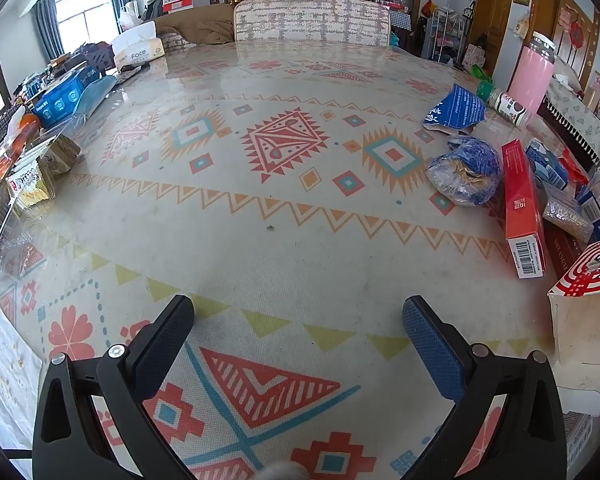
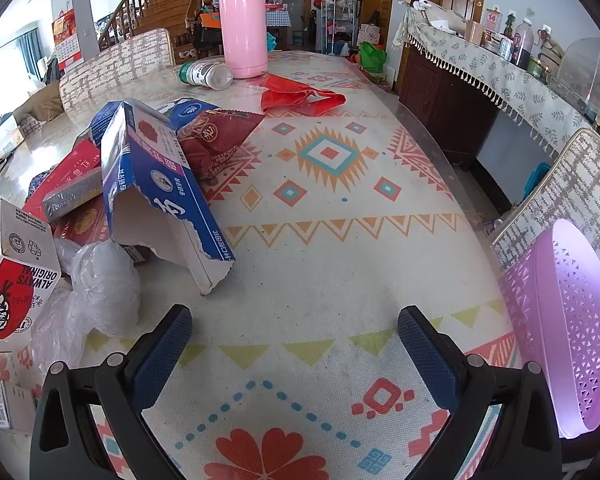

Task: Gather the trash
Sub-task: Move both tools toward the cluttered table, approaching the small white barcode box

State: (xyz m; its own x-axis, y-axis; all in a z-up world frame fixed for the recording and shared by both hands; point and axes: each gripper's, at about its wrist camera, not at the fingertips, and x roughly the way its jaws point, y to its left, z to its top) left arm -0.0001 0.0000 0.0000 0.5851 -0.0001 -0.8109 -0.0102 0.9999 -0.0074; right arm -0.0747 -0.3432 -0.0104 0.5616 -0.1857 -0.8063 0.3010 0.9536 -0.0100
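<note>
At the bottom of each wrist view, left gripper and right gripper: jaws wide apart, nothing between, above the patterned table. Left of the right view, torn blue carton, crumpled clear plastic; far right edge, pink basket.

Both wrist cameras look steeply down, close over the table, sharing the pink flask.
</note>
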